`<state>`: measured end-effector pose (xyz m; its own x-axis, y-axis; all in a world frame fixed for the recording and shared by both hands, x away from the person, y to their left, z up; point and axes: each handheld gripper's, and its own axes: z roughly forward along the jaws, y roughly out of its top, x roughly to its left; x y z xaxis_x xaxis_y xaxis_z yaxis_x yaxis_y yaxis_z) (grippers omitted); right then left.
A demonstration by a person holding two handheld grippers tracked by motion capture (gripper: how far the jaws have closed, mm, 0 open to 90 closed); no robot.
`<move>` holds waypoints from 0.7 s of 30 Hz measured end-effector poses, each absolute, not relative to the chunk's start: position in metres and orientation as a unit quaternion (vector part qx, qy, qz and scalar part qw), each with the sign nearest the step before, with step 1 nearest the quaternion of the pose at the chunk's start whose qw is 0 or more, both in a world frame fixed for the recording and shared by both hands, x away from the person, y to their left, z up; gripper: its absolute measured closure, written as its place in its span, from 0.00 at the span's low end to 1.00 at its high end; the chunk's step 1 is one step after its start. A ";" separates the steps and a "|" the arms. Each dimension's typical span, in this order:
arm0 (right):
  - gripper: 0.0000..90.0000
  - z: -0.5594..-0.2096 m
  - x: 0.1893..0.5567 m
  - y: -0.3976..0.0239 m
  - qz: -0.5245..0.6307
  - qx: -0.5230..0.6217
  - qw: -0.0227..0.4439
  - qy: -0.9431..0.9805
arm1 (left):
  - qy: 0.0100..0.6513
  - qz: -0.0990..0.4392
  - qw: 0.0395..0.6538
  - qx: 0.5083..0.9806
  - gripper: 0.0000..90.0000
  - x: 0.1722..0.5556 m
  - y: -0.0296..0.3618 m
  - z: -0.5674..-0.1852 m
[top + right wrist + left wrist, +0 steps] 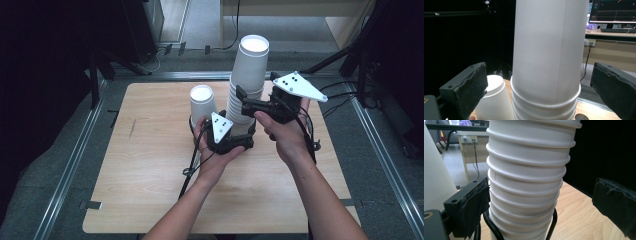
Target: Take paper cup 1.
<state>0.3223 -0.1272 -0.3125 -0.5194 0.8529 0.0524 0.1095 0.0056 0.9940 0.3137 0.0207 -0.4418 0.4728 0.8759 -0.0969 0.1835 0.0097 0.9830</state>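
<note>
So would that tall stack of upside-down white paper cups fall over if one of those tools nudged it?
Probably, if nudged high: the tall stack of white paper cups is narrow for its height and already seems to lean a little. It likely weighs little, being thin paper. Squeezed hard by the black padded fingers, the walls would probably dent.

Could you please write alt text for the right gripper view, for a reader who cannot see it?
A tall stack of upside-down white paper cups stands between the right gripper's two open black jaws, which do not touch it. A single upside-down white cup sits low at the left on the wooden table, with a dark room and a lit monitor behind.
</note>
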 end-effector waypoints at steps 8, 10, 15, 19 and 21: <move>0.00 -0.316 0.335 -0.125 0.591 0.393 0.309 0.634 | 0.424 0.306 0.573 0.630 0.02 0.321 0.016 -0.443; 0.00 -0.318 0.340 -0.125 0.587 0.405 0.304 0.631 | 0.426 0.306 0.571 0.631 0.02 0.324 0.013 -0.444; 0.00 -0.321 0.345 -0.124 0.588 0.413 0.300 0.627 | 0.432 0.314 0.566 0.628 0.02 0.326 0.010 -0.444; 0.00 -0.320 0.350 -0.120 0.591 0.418 0.296 0.623 | 0.433 0.325 0.556 0.631 0.02 0.329 0.008 -0.443; 0.00 -0.319 0.356 -0.117 0.588 0.425 0.291 0.623 | 0.435 0.333 0.550 0.631 0.02 0.331 0.006 -0.444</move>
<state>0.3557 -0.1169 -0.3193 -0.4692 0.8724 0.1368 0.1870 -0.0533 0.9809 0.3307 0.0056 -0.4435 0.4010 0.9142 -0.0580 0.1829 -0.0178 0.9830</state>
